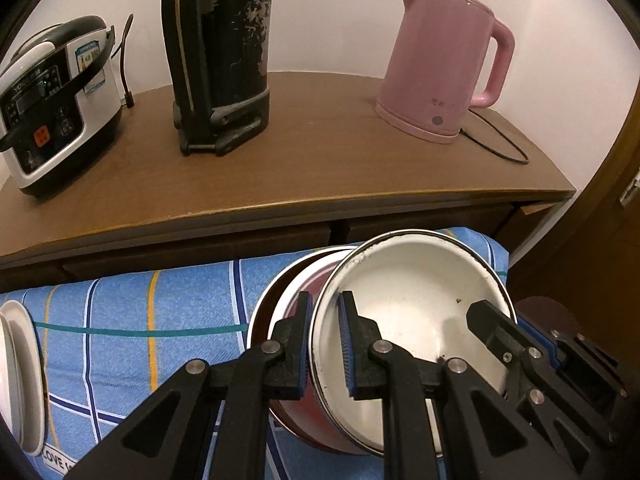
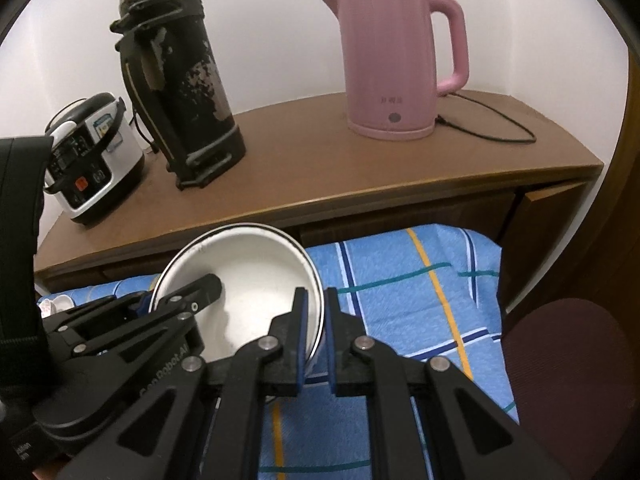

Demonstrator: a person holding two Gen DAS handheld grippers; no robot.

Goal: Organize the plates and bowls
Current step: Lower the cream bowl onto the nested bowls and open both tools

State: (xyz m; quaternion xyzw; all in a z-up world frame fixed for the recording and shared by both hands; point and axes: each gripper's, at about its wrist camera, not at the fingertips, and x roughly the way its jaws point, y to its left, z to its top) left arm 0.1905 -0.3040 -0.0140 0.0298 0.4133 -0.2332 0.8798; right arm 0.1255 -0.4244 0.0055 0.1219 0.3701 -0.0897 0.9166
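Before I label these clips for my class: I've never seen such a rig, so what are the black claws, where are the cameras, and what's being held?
The claws are two-finger grippers that a person holds, each carrying a forward-looking fisheye camera. In the left camera's picture the left gripper pinches the rim of a white enamel bowl; in the right camera's picture the right gripper pinches the opposite rim. A second bowl sits behind it over a blue checked cloth. On the wooden table stand a pink kettle, black flask and rice cooker.
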